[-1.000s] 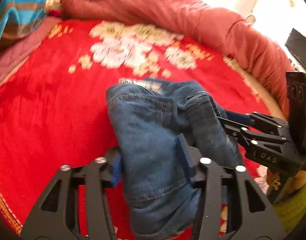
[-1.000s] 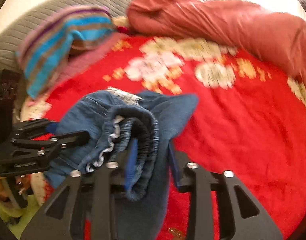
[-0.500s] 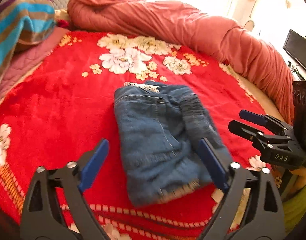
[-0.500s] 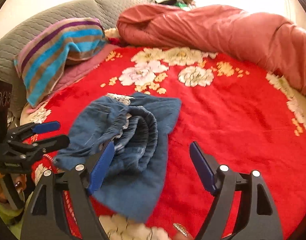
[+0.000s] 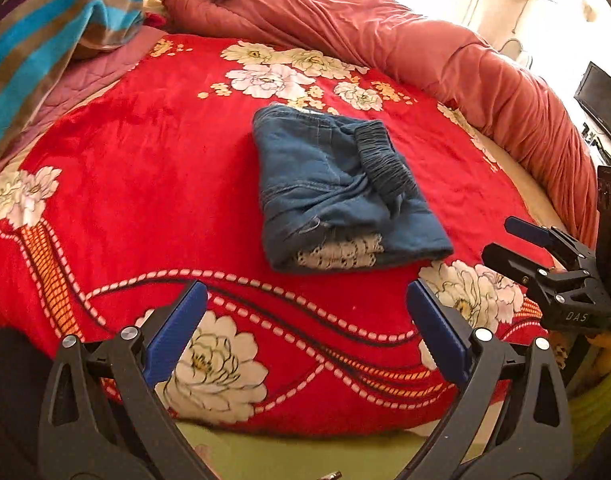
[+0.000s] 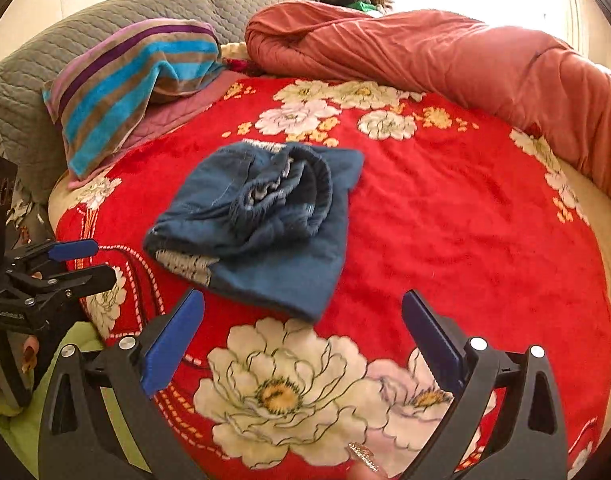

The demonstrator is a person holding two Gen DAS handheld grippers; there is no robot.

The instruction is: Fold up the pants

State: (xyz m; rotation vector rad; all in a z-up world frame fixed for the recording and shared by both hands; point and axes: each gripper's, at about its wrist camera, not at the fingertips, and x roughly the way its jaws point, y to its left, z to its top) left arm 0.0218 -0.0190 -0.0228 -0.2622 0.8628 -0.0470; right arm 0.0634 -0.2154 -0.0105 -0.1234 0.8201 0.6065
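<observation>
On the bed's red floral blanket (image 5: 145,168), the folded pants (image 5: 337,196) now lie released; left claw (image 5: 305,320) and right claw (image 6: 303,322), jaws just spread wide and empty, have drawn back, angled downward.

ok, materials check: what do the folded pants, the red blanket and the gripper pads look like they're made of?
Pants: blue denim, matte, judging by visible stitched seams and a gathered elastic waistband; pale patterned lining shows at the fold.
Red blanket: plush fleece-like pile, soft sheen, printed flowers.
Left gripper pads: blue, ribbed, probably rubber or soft plastic, on black matte arms.
</observation>
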